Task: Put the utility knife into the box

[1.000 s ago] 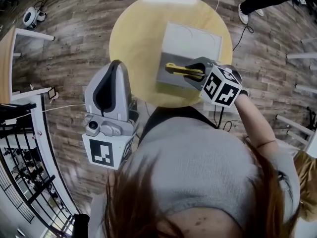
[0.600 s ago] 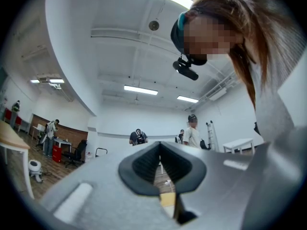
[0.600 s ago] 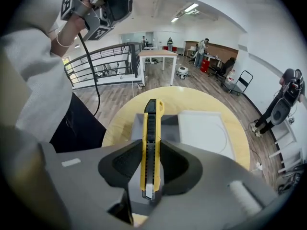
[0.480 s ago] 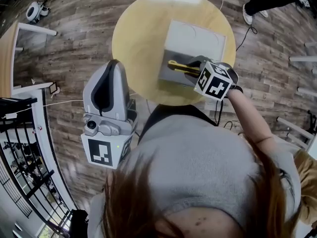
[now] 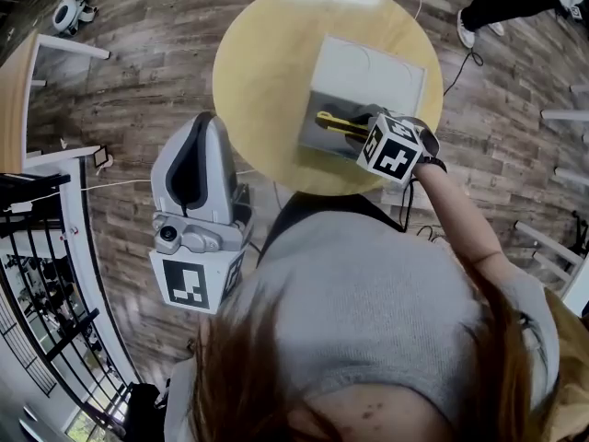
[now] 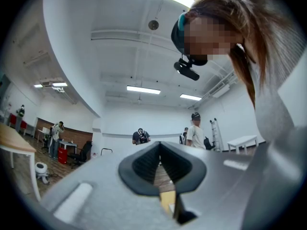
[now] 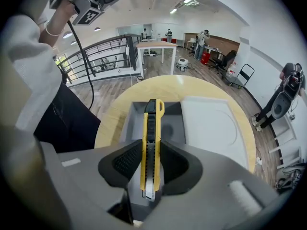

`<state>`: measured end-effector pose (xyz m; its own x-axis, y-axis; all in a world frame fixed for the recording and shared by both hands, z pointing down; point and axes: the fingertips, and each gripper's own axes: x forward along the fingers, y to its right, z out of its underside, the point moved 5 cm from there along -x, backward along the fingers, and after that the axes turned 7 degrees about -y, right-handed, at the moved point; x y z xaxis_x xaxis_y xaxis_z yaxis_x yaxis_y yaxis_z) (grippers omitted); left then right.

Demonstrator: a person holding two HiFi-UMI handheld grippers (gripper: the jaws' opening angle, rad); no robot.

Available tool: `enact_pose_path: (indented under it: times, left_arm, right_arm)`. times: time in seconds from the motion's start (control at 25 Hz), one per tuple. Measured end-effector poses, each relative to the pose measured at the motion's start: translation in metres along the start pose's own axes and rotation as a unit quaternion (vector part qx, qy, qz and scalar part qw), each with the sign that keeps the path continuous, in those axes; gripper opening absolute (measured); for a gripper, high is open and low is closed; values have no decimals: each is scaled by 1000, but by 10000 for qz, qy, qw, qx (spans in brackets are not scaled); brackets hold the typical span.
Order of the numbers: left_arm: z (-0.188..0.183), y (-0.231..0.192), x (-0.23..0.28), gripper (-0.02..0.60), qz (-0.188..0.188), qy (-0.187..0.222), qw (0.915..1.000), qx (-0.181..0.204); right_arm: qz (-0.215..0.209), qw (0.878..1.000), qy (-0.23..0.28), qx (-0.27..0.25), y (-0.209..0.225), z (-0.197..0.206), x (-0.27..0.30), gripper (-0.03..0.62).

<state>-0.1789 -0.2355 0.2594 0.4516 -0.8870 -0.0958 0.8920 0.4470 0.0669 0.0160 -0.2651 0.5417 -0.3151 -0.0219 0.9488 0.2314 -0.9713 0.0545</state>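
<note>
Right gripper [image 5: 357,129] was clamped on the yellow utility knife [image 5: 333,122], its two dark pads pressing the handle from either side. In the right gripper view, this right gripper [image 7: 152,159] held the utility knife [image 7: 151,128] lengthwise along the jaw line, the bare metal end back between the pads and the black-capped end pointing away. That far end hung over the open compartment of the grey box [image 7: 130,123]; whether it touched the bottom could not be told. The lid [image 7: 211,123] lay flat and open just beside the compartment, on the side to the right in that view.

From the head view, the box [image 5: 313,141] sat on a round yellow table [image 5: 258,72] with its lid [image 5: 368,72] folded out toward the far edge. The marker cube [image 5: 396,152] on the right gripper stood over the table's near edge, close to the box.

Well apart from the table, the left gripper [image 5: 204,132] was held beside the person's body over the wooden floor [image 5: 138,81]. In its own view the left gripper [image 6: 160,150] had its jaws brought together at the tips, with nothing between them, and pointed out into a white room where several people [image 6: 195,134] stood far off.
</note>
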Motion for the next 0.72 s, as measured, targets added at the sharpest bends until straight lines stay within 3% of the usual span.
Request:
enact_pose_path:
  times: [0.48, 0.72]
  left_arm:
    - [1, -2, -3, 3, -106, 12, 9998, -137]
    - [2, -3, -4, 3, -138, -59, 9999, -19]
  right_arm:
    - [-77, 9993, -280, 221, 1, 14, 29, 120]
    - [-39, 9986, -439, 285, 0, 15, 40, 120]
